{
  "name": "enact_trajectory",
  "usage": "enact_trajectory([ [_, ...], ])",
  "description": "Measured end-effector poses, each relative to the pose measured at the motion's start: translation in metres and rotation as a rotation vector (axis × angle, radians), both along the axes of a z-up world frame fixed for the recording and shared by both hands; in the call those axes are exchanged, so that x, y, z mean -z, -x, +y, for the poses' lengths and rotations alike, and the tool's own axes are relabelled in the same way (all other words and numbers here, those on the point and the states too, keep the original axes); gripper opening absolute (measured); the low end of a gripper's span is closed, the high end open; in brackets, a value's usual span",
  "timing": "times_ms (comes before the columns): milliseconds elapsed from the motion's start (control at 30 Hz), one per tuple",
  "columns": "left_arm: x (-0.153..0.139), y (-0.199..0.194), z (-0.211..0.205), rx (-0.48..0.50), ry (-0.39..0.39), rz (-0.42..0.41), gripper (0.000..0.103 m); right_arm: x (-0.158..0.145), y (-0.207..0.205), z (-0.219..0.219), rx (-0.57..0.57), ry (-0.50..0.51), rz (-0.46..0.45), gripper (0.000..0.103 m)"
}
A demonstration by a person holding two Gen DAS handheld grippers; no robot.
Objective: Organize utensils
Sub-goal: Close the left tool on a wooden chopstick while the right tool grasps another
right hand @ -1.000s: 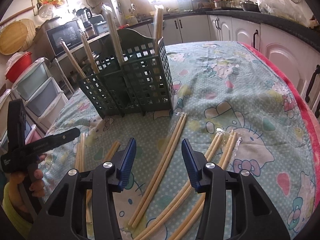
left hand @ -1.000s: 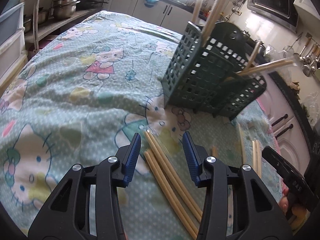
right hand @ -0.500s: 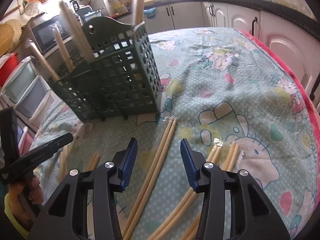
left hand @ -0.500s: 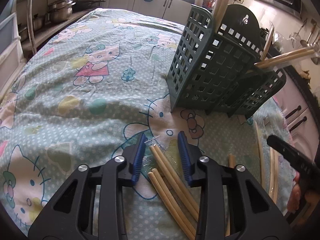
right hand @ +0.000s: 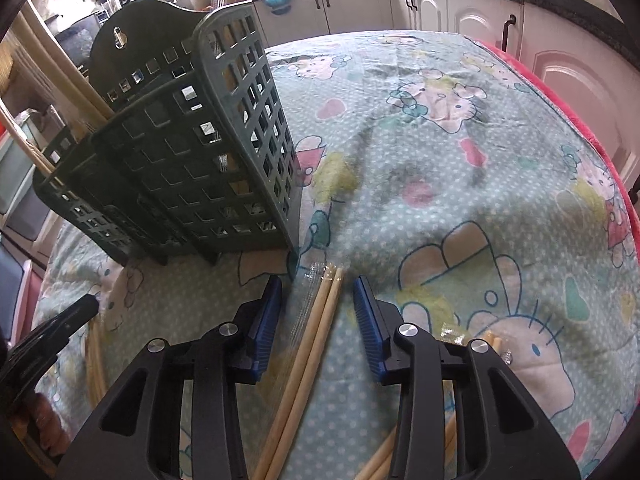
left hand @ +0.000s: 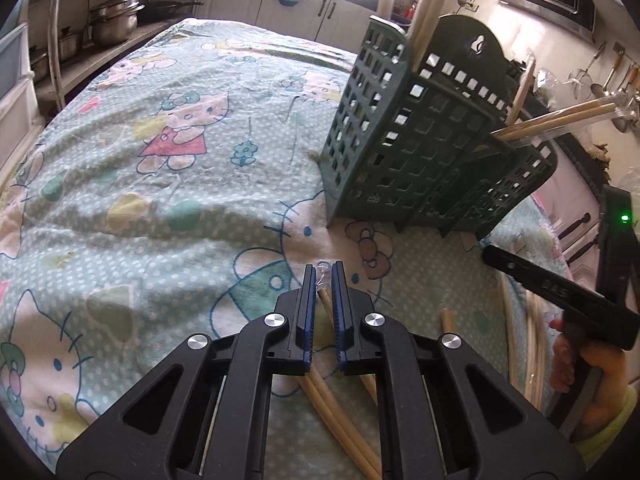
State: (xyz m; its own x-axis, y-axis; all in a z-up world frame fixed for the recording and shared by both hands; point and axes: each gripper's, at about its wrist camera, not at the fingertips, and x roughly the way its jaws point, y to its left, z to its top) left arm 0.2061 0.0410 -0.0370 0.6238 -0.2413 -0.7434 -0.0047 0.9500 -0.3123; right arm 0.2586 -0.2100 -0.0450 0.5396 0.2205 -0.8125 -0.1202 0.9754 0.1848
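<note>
A dark green lattice utensil holder (left hand: 420, 148) stands on the Hello Kitty tablecloth (left hand: 160, 152), with wrapped chopstick pairs standing in it (left hand: 560, 118). It also shows in the right wrist view (right hand: 188, 160). My left gripper (left hand: 322, 276) is shut on the tip of a wrapped chopstick pair (left hand: 325, 308) lying on the cloth. My right gripper (right hand: 318, 292) is open, straddling another wrapped chopstick pair (right hand: 316, 340) just in front of the holder.
More chopstick pairs lie on the cloth at the right of the left wrist view (left hand: 516, 340) and by the right gripper (right hand: 492, 340). Kitchen cabinets (right hand: 440, 0) and shelves with pots (left hand: 112, 20) surround the table. A red edge (right hand: 560, 92) borders the cloth.
My left gripper has closed from wide open onto the chopstick pair's tip. Both grippers have moved forward toward the holder; the right one stays open over its pair.
</note>
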Motion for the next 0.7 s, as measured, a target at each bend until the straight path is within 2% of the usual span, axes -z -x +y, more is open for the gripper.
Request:
enact_trajectory([
  [100,-0.006,0.003,-0.002,0.003,0.015,-0.019,0.004,0.001,0.0,0.002,0.005,0.029,-0.012,0.022],
  [167,-0.011,0.006,-0.003,0.001,0.022,-0.034,0.004,0.001,0.002,0.0,0.002,0.012,-0.015,0.015],
  [300,-0.023,0.012,-0.002,-0.003,0.036,-0.065,0.004,-0.006,0.009,-0.008,0.001,-0.101,-0.018,0.012],
  [400,-0.035,0.015,-0.002,-0.004,0.038,-0.092,0.004,-0.019,0.019,-0.014,-0.005,-0.161,-0.056,0.008],
  [700,-0.078,0.034,-0.004,-0.006,0.042,-0.203,0.004,-0.062,0.055,-0.026,-0.039,-0.269,-0.173,0.007],
])
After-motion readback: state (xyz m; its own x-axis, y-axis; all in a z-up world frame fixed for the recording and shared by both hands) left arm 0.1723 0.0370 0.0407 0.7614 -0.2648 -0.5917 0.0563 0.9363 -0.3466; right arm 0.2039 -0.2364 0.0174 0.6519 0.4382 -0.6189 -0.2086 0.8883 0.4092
